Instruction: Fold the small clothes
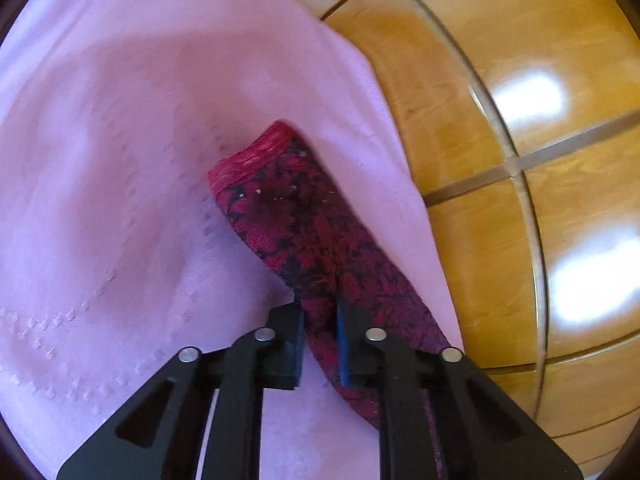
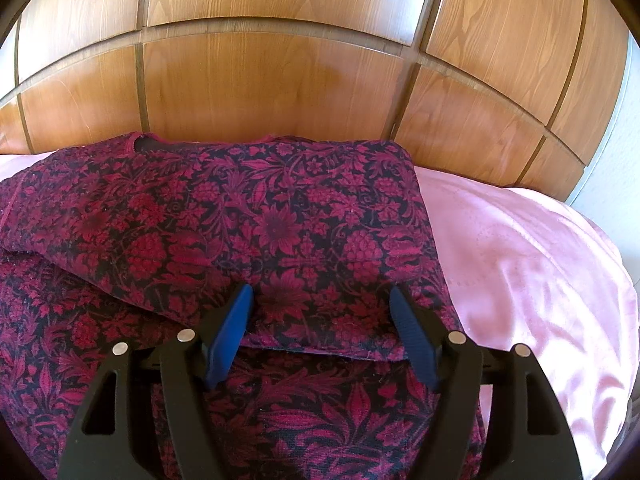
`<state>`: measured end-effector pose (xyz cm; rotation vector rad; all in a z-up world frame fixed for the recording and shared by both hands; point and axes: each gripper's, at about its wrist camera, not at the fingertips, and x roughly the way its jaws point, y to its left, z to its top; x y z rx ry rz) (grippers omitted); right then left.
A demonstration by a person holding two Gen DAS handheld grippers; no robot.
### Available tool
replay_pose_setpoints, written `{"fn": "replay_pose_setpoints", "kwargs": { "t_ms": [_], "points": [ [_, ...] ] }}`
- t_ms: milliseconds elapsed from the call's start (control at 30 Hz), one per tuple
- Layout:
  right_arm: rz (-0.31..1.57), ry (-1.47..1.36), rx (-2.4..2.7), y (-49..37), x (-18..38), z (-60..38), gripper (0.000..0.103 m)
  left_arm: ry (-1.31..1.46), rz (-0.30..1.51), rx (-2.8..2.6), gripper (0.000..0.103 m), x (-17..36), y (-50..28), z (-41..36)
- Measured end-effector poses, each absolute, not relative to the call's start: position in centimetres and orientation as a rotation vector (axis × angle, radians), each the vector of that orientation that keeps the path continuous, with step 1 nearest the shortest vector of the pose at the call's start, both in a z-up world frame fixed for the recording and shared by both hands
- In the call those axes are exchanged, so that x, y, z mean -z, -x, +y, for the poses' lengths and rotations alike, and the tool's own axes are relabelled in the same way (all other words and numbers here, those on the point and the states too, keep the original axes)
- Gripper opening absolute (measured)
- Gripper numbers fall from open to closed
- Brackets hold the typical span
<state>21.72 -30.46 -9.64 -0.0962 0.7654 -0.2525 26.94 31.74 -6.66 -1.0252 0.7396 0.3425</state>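
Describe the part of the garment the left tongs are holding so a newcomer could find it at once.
Start at the pink bedsheet beside the wooden panelling. A narrow sleeve of the crimson-and-black floral garment stretches across it, pinched in the left tongs. Its plain red ribbed cuff marks the free end.

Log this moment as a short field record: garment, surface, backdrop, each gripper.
garment: dark red floral top, partly folded, one layer lying over another
sleeve: a narrow strip of the same fabric, stretched out over the sheet
surface: pink sheet
backdrop: glossy wooden panels behind the sheet
left gripper: shut on the sleeve, fabric pinched between the pads
right gripper: open, above the folded top, nothing held
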Motion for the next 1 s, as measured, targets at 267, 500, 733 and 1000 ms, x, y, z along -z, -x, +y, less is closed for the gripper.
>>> {"fn": "replay_pose_setpoints", "kwargs": {
  "t_ms": [267,500,733,1000],
  "points": [
    [0.764,0.096,0.252,-21.7,9.6,-30.5,0.071,0.714,0.642,-0.089,0.010,-0.9,-26.7,21.4],
    [0.764,0.096,0.251,-21.7,9.6,-30.5,0.071,0.492,0.717,0.128,0.010,-1.1,-28.0,8.4],
    [0.764,0.089,0.247,-21.7,9.5,-30.7,0.071,0.366,0.864,0.239,0.026,2.6,-29.7,-0.5],
    [0.773,0.060,0.229,-22.0,9.2,-31.2,0.071,0.347,0.835,0.272,0.068,1.6,-27.0,-1.4]
  ]
}}
